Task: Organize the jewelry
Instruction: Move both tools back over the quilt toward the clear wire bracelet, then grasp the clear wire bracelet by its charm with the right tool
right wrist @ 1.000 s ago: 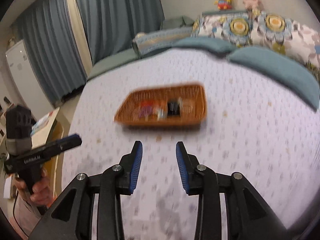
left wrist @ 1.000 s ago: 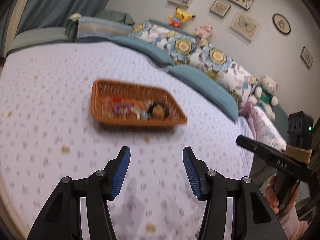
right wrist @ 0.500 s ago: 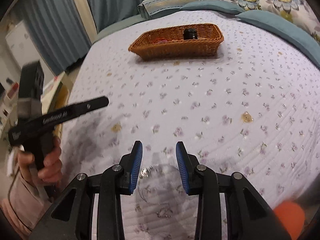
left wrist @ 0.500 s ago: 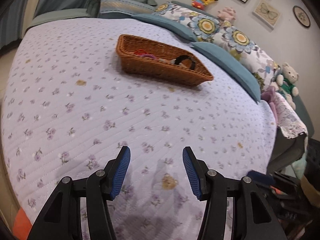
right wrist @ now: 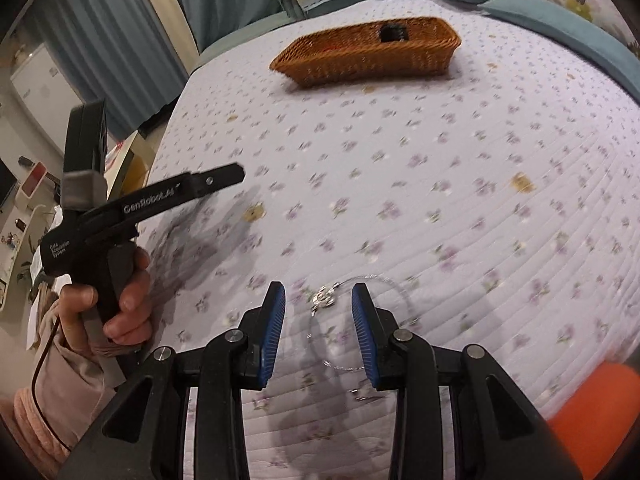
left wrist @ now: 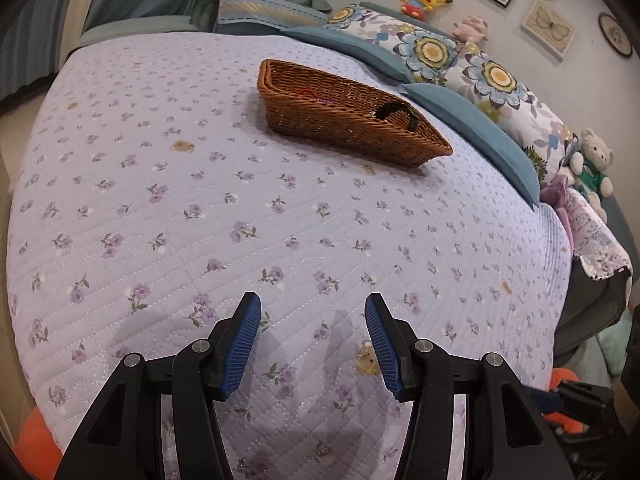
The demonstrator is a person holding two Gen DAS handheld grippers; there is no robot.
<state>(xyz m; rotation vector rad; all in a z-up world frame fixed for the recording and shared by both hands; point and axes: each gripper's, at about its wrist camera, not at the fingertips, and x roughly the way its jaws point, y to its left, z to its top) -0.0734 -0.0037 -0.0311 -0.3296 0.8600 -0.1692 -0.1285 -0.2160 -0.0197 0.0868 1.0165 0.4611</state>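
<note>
Bed (left wrist: pixel 280 220) with a lilac flowered quilt fills both views; it is the working surface.

Basket (right wrist: pixel 368 52), brown wicker, sits on the quilt toward the pillows. It already holds some pieces: something dark (left wrist: pixel 394 112) at one end, something red and pink (left wrist: pixel 316 96) nearer the middle. Too small to say what they are.

Left gripper (left wrist: pixel 312 340): well short of the basket, over bare quilt on the near side. Jaws stand apart, nothing between them. The right wrist view shows a hand (right wrist: pixel 116 300) on its black handle.

Right gripper (right wrist: pixel 319 330): also on the near side, well apart from the basket. Jaws parted but narrower than the left's, holding nothing.

Necklace (right wrist: pixel 360 320): thin silver chain lying in a loose loop on the quilt, near edge of the bed, far from the basket. Its small silver pendant (right wrist: pixel 324 298) lies just ahead of the gap between the right fingertips; the chain runs under and past the right-hand finger.

Judgement: step in hand is picking up the necklace. Best to centre on the pendant or the chain next to it, press the tips into the quilt, and close fully. Thin chain may slip out; lift slowly so the trailing loop doesn't snag the stitching.
</note>
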